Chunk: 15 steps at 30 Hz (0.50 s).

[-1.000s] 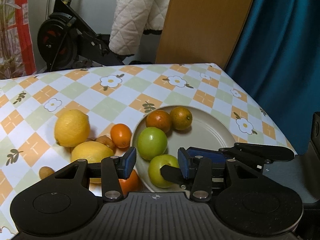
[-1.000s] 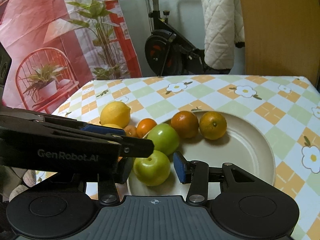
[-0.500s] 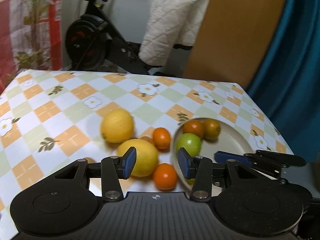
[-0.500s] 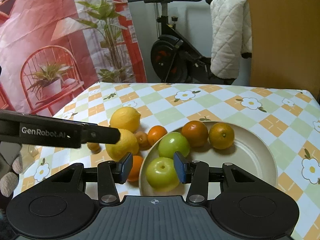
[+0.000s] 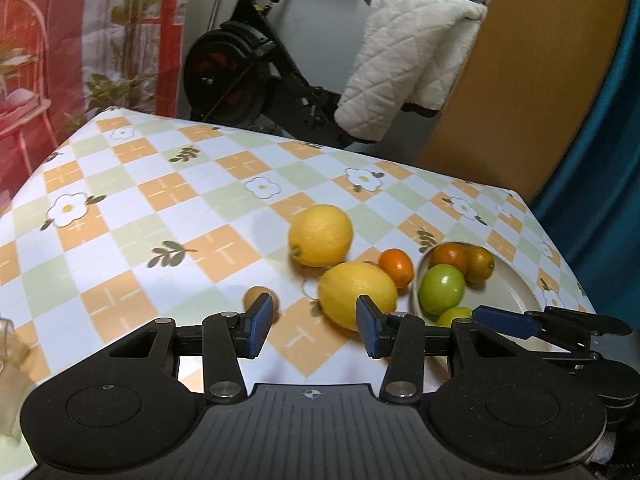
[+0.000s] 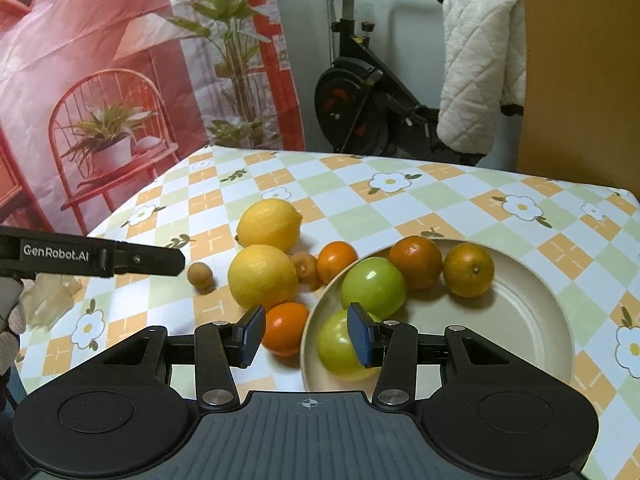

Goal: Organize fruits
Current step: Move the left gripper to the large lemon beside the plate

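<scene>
A beige plate [image 6: 532,320] holds two green apples [image 6: 374,288] and two dark oranges [image 6: 416,262]. Left of it on the cloth lie two lemons [image 6: 262,276], two small oranges [image 6: 286,328] and two small brown fruits [image 6: 200,276]. My right gripper [image 6: 305,336] hangs open over the plate's left rim, with the near orange and the near apple just beyond its pads, untouched. My left gripper [image 5: 312,328] is open over bare cloth, with the near lemon [image 5: 357,295] just ahead and a brown fruit [image 5: 260,298] by its left pad. In the left wrist view the right gripper's fingers [image 5: 508,322] reach over the plate [image 5: 516,292].
The table wears a checked flower tablecloth [image 5: 168,216]. A crumpled clear wrapper [image 6: 52,292] lies near its left edge, beside a gloved hand [image 6: 10,320]. Beyond the far edge stand an exercise bike [image 6: 360,100], a quilted white cloth [image 6: 476,60] and a wooden panel [image 6: 580,60].
My left gripper has swung left, away from the plate and the apples, to the cloth in front of the lemons. The right gripper has shifted slightly left, so the near apple is no longer between its pads.
</scene>
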Each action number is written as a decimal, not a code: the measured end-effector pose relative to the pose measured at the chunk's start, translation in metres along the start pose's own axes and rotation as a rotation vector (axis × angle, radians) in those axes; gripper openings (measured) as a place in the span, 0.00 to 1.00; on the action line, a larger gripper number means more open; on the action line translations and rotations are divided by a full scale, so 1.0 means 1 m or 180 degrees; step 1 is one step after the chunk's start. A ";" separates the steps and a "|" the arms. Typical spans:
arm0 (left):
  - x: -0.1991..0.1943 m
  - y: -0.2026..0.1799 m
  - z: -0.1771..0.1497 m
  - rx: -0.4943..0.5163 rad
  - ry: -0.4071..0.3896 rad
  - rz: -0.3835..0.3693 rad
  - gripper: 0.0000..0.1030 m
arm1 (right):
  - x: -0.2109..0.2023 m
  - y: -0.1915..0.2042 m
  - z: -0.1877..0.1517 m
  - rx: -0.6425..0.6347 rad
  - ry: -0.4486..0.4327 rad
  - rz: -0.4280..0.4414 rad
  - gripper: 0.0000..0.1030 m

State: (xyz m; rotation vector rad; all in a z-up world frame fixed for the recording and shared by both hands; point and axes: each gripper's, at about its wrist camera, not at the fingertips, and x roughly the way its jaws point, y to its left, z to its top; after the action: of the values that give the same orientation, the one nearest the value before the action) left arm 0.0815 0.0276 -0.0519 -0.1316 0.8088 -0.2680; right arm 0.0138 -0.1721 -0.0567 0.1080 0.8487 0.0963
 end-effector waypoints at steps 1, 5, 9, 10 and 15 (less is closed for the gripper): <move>0.000 0.002 0.000 -0.0023 0.0005 0.0004 0.46 | 0.001 0.001 0.000 -0.0013 0.0015 0.0006 0.41; 0.002 0.004 -0.003 -0.0058 0.0025 -0.0017 0.46 | 0.003 0.004 0.001 -0.0061 0.0030 0.0006 0.41; 0.003 0.003 -0.005 -0.0041 0.0030 -0.0043 0.46 | 0.003 0.008 0.002 -0.0124 0.0027 0.0017 0.41; 0.004 0.004 -0.006 -0.0047 0.0032 -0.0050 0.46 | 0.003 0.009 0.003 -0.0145 0.0023 0.0023 0.41; 0.005 0.011 -0.007 -0.0102 0.0046 -0.0047 0.46 | 0.007 0.014 0.005 -0.0217 0.0041 0.0055 0.41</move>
State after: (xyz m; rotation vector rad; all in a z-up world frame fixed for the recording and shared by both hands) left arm 0.0822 0.0364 -0.0626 -0.1660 0.8269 -0.2702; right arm 0.0216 -0.1581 -0.0563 0.0508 0.8566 0.1424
